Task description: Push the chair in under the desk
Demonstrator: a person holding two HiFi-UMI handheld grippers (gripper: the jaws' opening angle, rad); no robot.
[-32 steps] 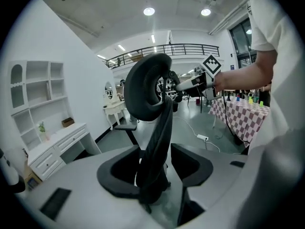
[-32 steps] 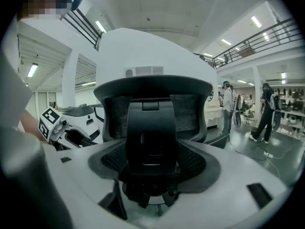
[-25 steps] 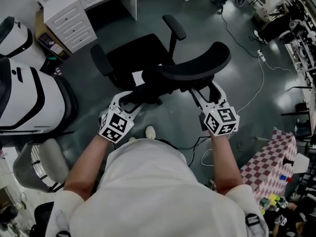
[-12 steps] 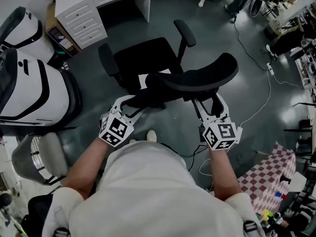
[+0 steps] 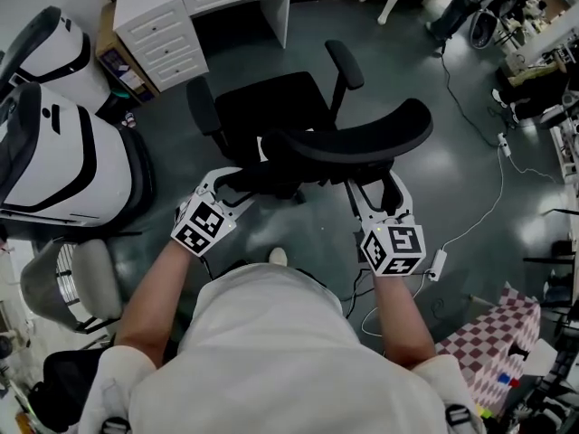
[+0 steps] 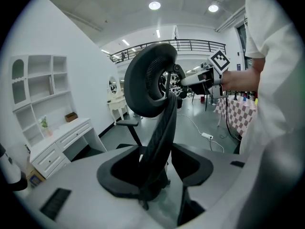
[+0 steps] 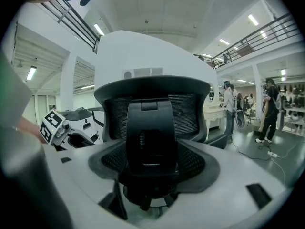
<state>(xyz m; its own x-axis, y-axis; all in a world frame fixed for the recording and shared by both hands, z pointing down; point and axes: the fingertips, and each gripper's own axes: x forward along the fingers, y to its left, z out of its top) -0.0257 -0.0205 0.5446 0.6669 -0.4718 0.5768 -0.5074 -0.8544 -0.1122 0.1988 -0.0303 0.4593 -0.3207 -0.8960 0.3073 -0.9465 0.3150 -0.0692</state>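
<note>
Surface: white desk with drawers (image 5: 172, 7), beyond the chair, well ahead of both tools.
Chair: black mesh office chair (image 5: 271, 107), directly ahead of the tools, its seat still outside the surface's kneehole.
Left tool (image 5: 228, 181): jaws wide apart, straddling the backrest's left edge.
Right tool (image 5: 378, 193): jaws wide apart, the chair's rear spine between them.

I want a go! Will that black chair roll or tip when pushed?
The chair probably glides: the floor looks smooth and shiny, though wheels are hidden. Its thin mesh backrest may flex. Pushed up high, it could tilt.
</note>
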